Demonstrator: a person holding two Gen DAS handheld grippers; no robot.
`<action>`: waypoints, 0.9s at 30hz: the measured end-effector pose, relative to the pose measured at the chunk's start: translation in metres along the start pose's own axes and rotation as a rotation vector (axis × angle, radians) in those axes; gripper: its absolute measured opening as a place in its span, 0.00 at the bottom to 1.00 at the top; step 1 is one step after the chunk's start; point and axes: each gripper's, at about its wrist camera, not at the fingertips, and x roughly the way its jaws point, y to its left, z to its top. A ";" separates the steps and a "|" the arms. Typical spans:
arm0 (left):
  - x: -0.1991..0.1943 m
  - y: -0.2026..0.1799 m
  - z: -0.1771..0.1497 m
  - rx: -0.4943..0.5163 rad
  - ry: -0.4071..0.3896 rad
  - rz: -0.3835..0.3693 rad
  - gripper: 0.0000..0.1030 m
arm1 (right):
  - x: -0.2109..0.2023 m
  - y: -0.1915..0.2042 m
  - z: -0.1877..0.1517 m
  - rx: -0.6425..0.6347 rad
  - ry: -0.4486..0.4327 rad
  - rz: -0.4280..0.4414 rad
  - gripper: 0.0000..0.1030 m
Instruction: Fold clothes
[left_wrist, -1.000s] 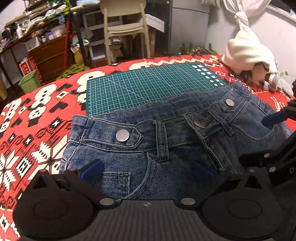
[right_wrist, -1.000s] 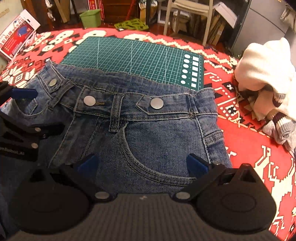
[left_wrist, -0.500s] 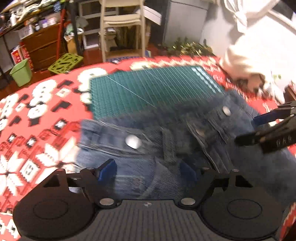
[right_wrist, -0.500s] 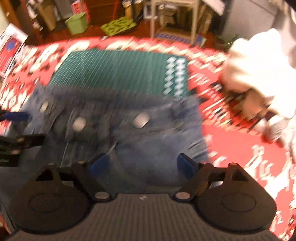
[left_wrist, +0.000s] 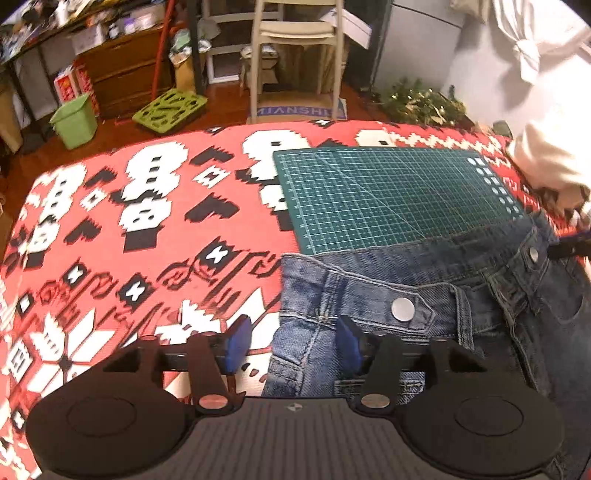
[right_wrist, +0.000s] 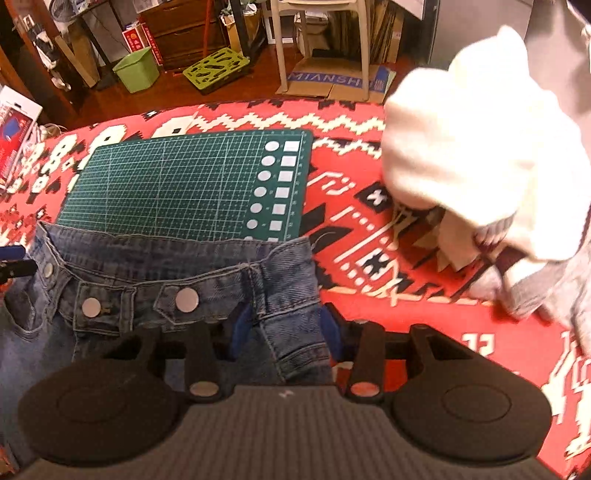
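Note:
Blue jeans (left_wrist: 424, 295) lie flat, waistband toward the green cutting mat (left_wrist: 388, 195). My left gripper (left_wrist: 291, 345) is open and straddles the jeans' left side edge just below the waistband. Its left pad is over the blanket and its right pad is over denim. In the right wrist view the jeans (right_wrist: 166, 266) fill the lower left. My right gripper (right_wrist: 285, 326) stands open around their right side edge, by the belt loop, with denim between its blue pads. Each view catches the tip of the other gripper at its edge.
A red, white and black patterned blanket (left_wrist: 129, 240) covers the surface. A pile of white and grey clothes (right_wrist: 480, 166) sits at the right. Beyond the far edge stand a chair (left_wrist: 295, 55), a green bin (left_wrist: 74, 122) and cluttered shelves.
Both grippers slid outward from the middle of the jeans to the side edges, left going left and right going right. Their jaws have narrowed to about half the earlier gap.

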 end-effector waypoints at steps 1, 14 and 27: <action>0.000 0.002 0.001 -0.011 0.003 -0.016 0.49 | 0.001 -0.001 0.000 0.008 -0.001 0.005 0.40; -0.012 -0.008 0.021 -0.046 -0.031 -0.001 0.05 | -0.012 0.015 0.007 0.004 -0.024 -0.055 0.03; 0.017 -0.007 0.084 0.070 -0.134 0.085 0.06 | 0.004 0.016 0.066 -0.023 -0.143 -0.102 0.06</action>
